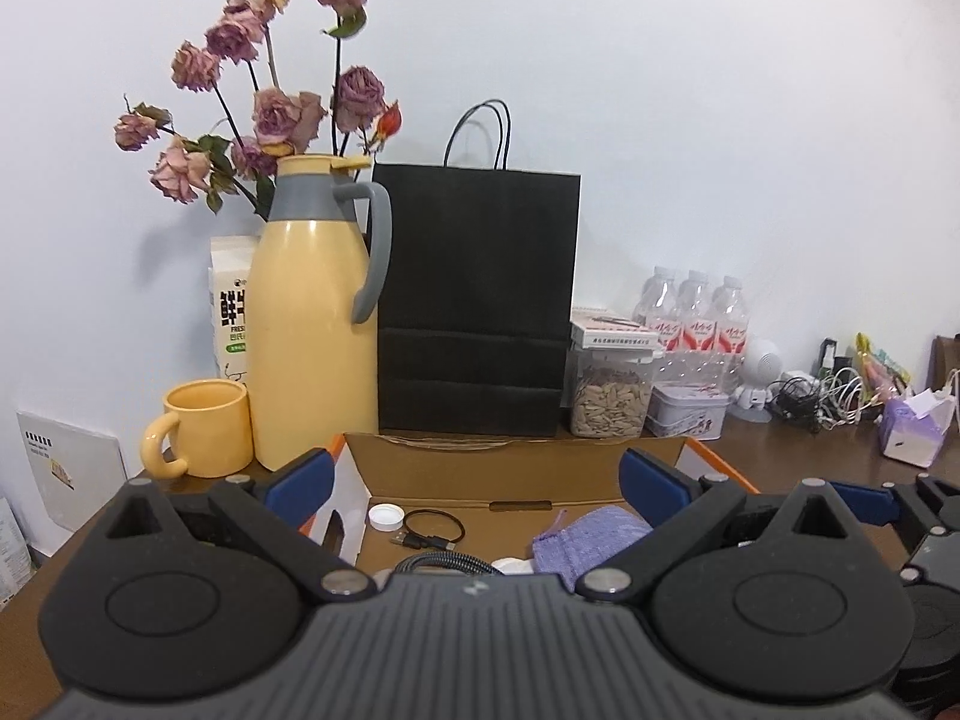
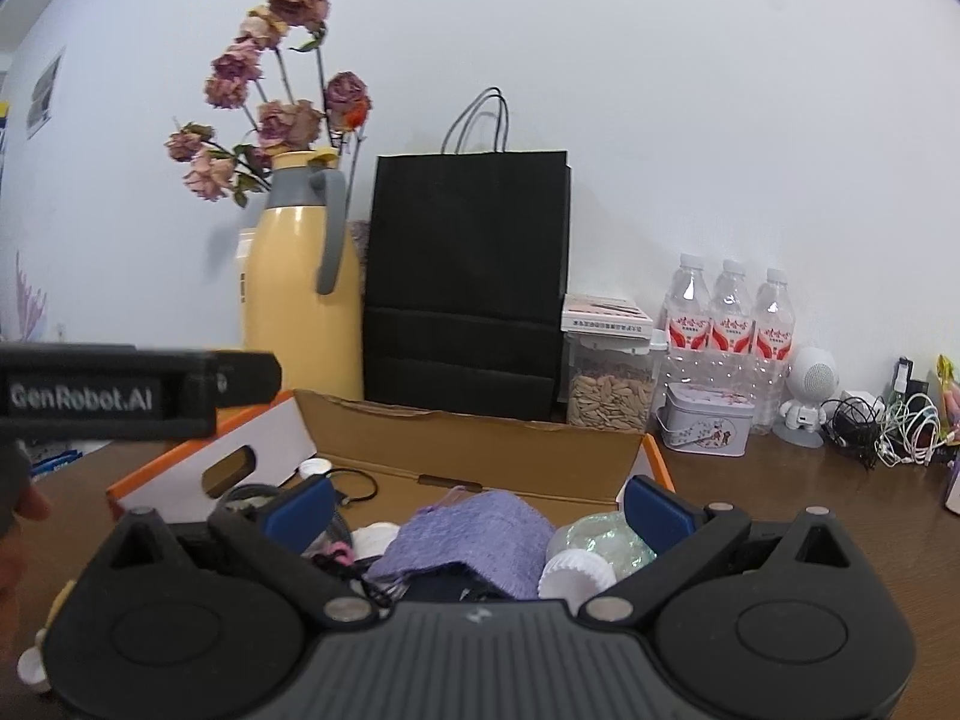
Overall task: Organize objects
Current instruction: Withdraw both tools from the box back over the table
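Fingers (image 1: 298, 476) spread above cardboard box (image 1: 516, 468), black bag (image 1: 477, 300) behind.

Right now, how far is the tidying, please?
Already in the cardboard box: a purple cloth, a black cable and a white cap. In hand: nothing; the left gripper and right gripper are both open above the box. Left: the cable tangle on the table looks unsorted.

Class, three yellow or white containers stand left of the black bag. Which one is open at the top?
The yellow mug, standing lowest and nearest the camera, has an open mouth. The tall yellow thermos jug wears a closed lid, and the milk carton behind looks sealed.
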`<state>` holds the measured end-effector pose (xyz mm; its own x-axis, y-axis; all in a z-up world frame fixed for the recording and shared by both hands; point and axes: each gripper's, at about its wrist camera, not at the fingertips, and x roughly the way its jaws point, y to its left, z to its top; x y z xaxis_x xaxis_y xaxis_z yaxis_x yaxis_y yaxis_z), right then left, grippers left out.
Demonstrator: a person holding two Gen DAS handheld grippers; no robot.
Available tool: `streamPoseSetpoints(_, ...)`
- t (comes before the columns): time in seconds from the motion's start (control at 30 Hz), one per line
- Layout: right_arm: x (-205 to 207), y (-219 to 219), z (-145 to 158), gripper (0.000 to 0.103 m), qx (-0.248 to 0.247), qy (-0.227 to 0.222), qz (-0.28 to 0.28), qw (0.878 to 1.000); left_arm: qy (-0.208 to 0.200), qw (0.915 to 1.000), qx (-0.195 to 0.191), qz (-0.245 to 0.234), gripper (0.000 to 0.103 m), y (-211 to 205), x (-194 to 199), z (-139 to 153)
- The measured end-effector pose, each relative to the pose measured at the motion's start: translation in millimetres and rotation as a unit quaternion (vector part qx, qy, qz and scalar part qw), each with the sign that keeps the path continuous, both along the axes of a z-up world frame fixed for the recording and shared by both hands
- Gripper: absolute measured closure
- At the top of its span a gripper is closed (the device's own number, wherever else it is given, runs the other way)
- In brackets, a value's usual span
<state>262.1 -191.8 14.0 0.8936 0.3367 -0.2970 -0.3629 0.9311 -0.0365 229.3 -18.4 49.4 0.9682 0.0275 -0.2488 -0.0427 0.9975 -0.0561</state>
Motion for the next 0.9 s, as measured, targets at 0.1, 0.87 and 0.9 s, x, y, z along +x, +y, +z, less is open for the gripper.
streamPoseSetpoints(0.1,-14.1,-1.1,1.9,0.0,-0.003,-0.005,0.005,1.0,0.003,1.0,-0.004,-0.006,0.0,4.0,-14.6,2.5)
streamPoseSetpoints(0.87,-110.1,-22.5,-12.4,0.0,-0.003,0.034,0.013,0.999,0.073,0.9971,0.016,0.017,0.0,50.9,-117.7,-13.6)
streamPoseSetpoints(0.9,-112.9,-22.3,-12.5,0.0,-0.003,0.036,0.013,0.999,0.076,0.9968,0.016,0.018,0.0,52.0,-120.4,-14.9)
